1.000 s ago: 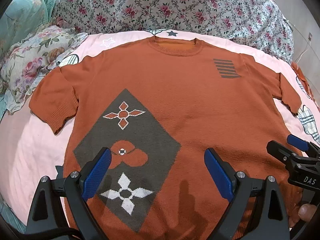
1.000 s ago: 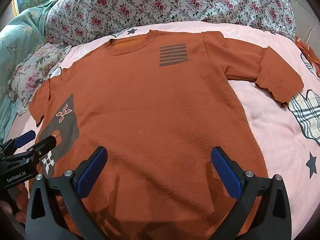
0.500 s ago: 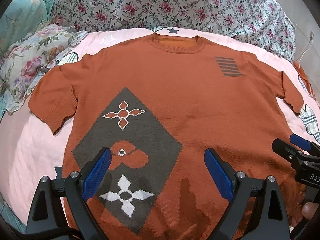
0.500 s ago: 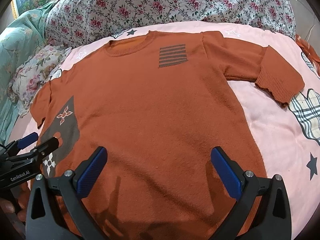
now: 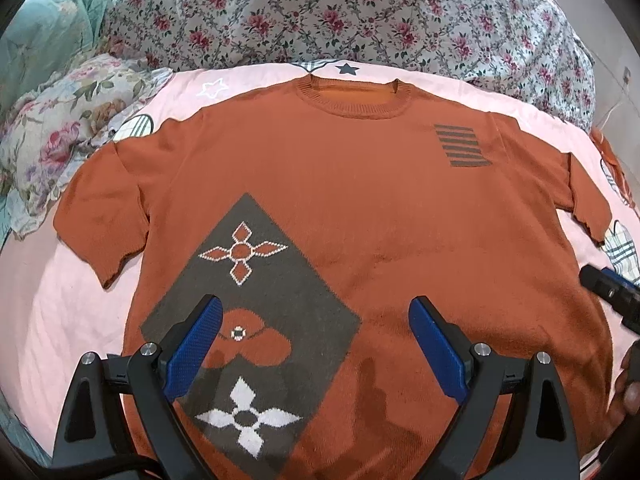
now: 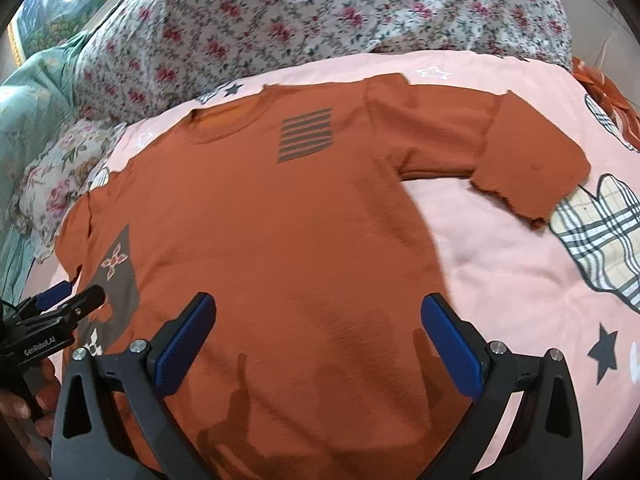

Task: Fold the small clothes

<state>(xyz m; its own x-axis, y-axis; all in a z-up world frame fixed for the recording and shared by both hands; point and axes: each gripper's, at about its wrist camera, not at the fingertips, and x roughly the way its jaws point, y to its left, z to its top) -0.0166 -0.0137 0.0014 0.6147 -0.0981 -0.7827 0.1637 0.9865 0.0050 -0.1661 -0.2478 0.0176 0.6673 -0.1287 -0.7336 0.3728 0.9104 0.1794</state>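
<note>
**Shirt flat, both grippers empty over the hem end**

Shirt (image 5: 344,208) lies face up on the pink sheet (image 5: 60,312), collar far, sleeves spread out, so it's laid out for a first fold that hasn't begun. Left gripper (image 5: 316,344) hovers above the lower front, jaws wide apart, holding nothing. Right gripper (image 6: 320,340) does likewise, equally spread and empty, nearer the right side seam. Likely both sit low and spread to pick the hem or sides. Right sleeve (image 6: 532,160) looks reachable.

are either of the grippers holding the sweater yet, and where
Nothing is held. The left gripper and right gripper both stand open above the orange sweater, which lies flat on the bed.
</note>
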